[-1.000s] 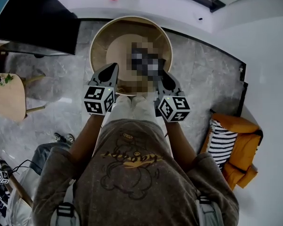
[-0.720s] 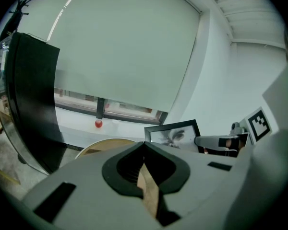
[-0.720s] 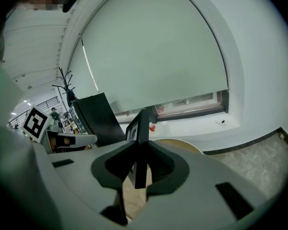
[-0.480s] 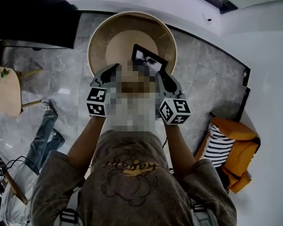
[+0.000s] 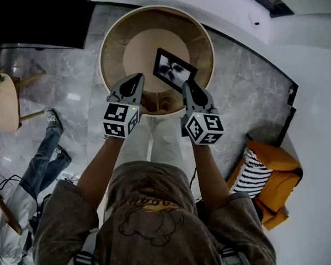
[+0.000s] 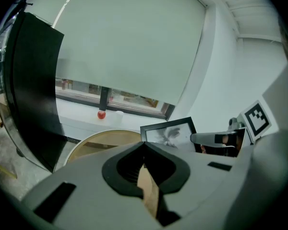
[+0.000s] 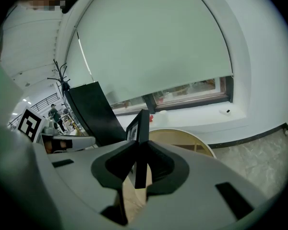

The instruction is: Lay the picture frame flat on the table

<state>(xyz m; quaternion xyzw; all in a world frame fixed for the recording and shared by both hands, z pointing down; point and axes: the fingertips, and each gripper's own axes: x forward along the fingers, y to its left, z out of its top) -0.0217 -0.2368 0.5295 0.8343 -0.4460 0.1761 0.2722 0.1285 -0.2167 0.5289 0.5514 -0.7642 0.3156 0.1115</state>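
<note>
Placement step in hand: right tool [image 5: 188, 86] is clamped on the near edge of the picture frame [image 5: 175, 69], which sits tilted over the round worktop [image 5: 135, 51] at upper centre of the head view. Left tool [image 5: 134, 80] has its jaws together, gripping nothing. Next move probably calls for lowering the frame, tipping it flat, then releasing.

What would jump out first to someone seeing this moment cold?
The black picture frame, pinched at its edge by the right gripper and tilted over the round wooden table. Next, the left gripper beside it, shut and holding nothing.
</note>
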